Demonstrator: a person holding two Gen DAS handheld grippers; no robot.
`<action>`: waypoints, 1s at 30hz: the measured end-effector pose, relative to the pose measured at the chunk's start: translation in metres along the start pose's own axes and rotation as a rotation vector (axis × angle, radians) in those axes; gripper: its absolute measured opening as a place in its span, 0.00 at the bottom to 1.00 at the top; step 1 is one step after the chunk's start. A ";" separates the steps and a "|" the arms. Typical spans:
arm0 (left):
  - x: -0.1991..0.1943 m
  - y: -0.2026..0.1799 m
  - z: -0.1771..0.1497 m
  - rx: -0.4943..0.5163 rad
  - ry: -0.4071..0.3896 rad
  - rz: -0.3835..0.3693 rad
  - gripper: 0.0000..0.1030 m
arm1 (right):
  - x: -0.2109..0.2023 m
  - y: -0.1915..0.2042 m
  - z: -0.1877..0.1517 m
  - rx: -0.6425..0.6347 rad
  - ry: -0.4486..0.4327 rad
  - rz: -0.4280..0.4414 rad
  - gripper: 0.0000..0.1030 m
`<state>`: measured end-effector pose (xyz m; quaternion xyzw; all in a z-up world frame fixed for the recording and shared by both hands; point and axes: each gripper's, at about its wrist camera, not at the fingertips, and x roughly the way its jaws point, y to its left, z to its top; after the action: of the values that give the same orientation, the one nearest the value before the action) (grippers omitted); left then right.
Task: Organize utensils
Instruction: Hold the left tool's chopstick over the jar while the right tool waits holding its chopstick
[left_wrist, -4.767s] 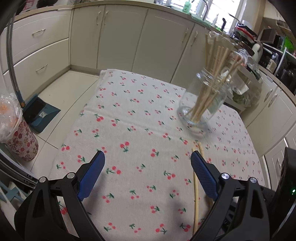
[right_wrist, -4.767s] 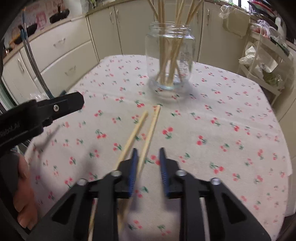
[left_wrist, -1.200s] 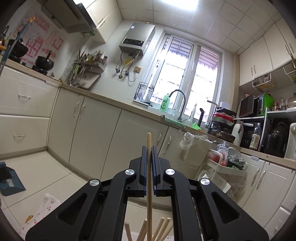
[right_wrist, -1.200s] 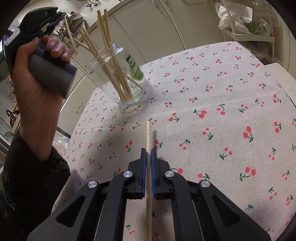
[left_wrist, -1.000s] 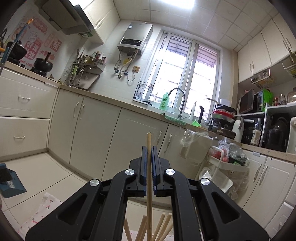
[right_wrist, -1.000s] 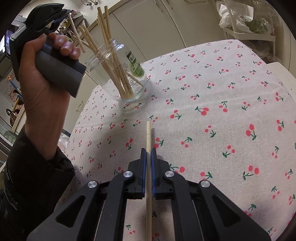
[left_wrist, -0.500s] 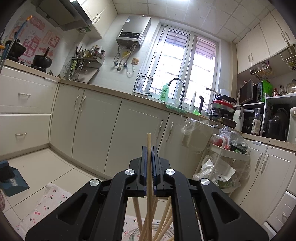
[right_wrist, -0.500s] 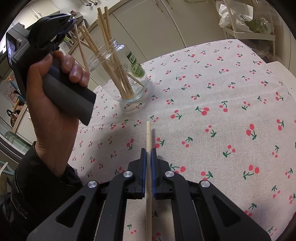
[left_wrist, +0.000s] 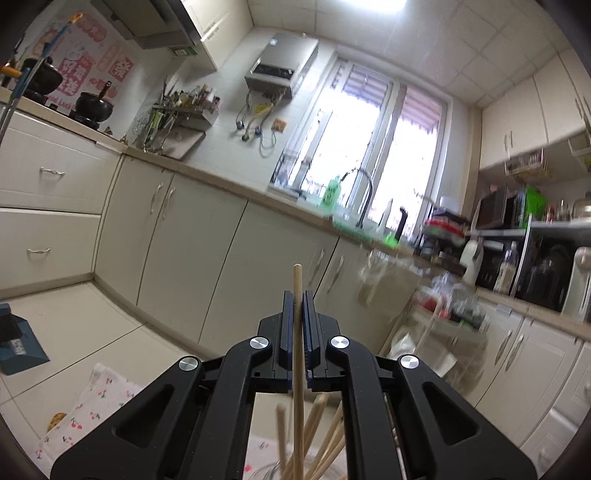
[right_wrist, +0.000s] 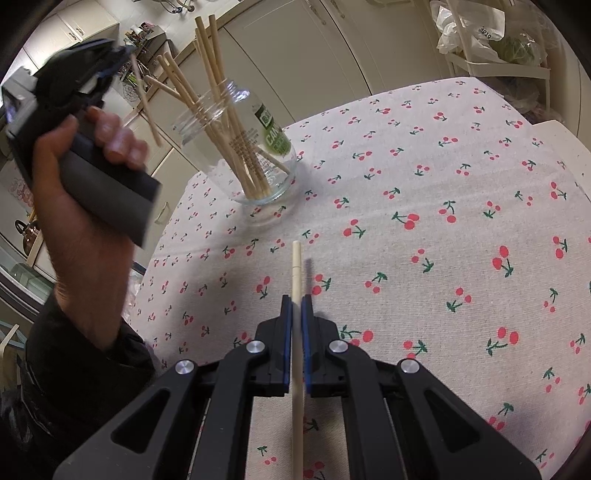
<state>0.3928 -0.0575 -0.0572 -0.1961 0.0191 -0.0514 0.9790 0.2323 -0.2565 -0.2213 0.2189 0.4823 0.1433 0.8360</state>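
A glass jar (right_wrist: 275, 155) holding several wooden chopsticks (right_wrist: 221, 122) stands on the cherry-print tablecloth (right_wrist: 461, 192). My left gripper (right_wrist: 120, 55), held in a hand at the upper left, is shut on one chopstick (right_wrist: 146, 103) that hangs slanted just left of the jar's mouth. In the left wrist view that gripper (left_wrist: 297, 295) points level at the cupboards, the chopstick (left_wrist: 297, 332) upright between its pads, with the jar's chopsticks (left_wrist: 325, 432) below. My right gripper (right_wrist: 295, 301) is shut on another chopstick (right_wrist: 296, 266) above the cloth, in front of the jar.
Kitchen cupboards (left_wrist: 192, 251) and a counter with a sink and window (left_wrist: 369, 147) stand beyond the table. A rack with plastic bags (right_wrist: 487, 37) is past the table's far right corner. A blue dustpan (left_wrist: 14, 347) lies on the floor at left.
The left hand with its chopstick has shifted sideways by the jar and its view has tilted and blurred. The right gripper and its chopstick have stayed still.
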 end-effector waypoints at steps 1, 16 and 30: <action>-0.001 -0.001 0.006 -0.008 -0.016 -0.002 0.04 | 0.000 0.000 0.000 0.001 0.001 0.001 0.06; 0.018 -0.026 -0.003 0.045 -0.047 0.005 0.04 | 0.000 -0.001 0.001 0.016 0.004 0.015 0.06; 0.006 -0.016 -0.034 0.104 0.034 0.004 0.04 | -0.001 -0.001 0.001 0.019 0.001 0.015 0.06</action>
<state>0.3951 -0.0863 -0.0825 -0.1441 0.0333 -0.0536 0.9876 0.2323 -0.2578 -0.2202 0.2301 0.4825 0.1450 0.8326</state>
